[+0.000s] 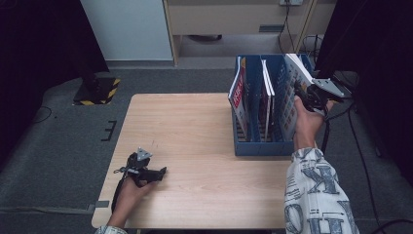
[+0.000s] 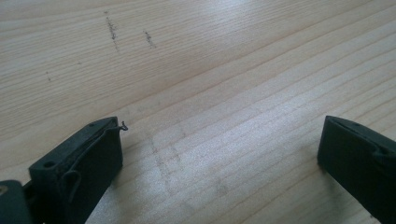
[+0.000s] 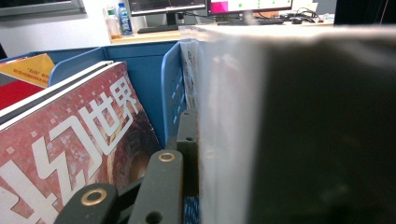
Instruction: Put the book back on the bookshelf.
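Wooden desk (image 1: 195, 136) below us, blue rack (image 1: 263, 146) at its far right w/ mags. Our right tongs (image 1: 298, 92) are clamped on a white mag (image 1: 298, 73), upright in the rack's rightmost slot. Left tongs (image 1: 163, 171) lie low on the desk near the front-left edge, jaws wide apart, holding nothing.

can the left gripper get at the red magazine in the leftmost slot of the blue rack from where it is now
Probably yes. The left gripper rests open on bare table, nothing between it and the rack; the red magazine leans out at the near-left slot.
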Motion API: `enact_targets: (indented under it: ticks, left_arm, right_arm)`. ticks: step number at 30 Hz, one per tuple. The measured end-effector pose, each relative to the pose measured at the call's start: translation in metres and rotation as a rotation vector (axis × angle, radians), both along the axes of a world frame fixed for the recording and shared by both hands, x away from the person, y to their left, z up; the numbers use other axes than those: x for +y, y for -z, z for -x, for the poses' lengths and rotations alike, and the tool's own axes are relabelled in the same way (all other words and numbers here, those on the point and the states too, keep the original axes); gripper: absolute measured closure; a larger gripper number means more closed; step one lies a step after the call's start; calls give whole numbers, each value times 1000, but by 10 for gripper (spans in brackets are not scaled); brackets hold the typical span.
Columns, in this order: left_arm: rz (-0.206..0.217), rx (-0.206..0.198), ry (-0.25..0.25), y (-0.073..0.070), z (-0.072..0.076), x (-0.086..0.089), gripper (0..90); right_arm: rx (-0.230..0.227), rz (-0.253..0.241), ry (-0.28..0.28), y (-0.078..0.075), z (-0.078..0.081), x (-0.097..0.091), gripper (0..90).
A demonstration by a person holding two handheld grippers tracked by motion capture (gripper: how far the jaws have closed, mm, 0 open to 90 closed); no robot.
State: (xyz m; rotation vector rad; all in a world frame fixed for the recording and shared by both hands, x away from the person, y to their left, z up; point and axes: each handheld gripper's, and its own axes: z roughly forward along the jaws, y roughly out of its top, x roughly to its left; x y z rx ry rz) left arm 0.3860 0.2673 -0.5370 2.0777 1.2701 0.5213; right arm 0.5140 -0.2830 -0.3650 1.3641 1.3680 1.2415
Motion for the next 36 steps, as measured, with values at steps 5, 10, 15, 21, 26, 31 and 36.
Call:
enact_targets:
  ticks: [5,10,15,21,26,31,36]
  left_arm:
    - [-1,0,-3,0,0,-1,0]
    - [0,0,-3,0,0,-1,0]
    - [0,0,-4,0,-1,-1,0]
    - [0,0,-4,0,-1,-1,0]
    - [0,0,-4,0,-1,-1,0]
    - [0,0,-4,0,-1,-1,0]
    - [0,0,-4,0,-1,-1,0]
  right_arm:
    - [-13,-20,-17,3,0,-1,738]
    - [-8,-20,-16,8,0,-3,738]
    - [-14,-22,-13,15,1,-6,738]
    - [-13,13,-15,18,-1,-5,739]
    - [-16,22,-21,21,-3,-1,738]
    - [-16,32,-25,26,-1,3,738]
    - [-17,36,-29,29,2,1,737]
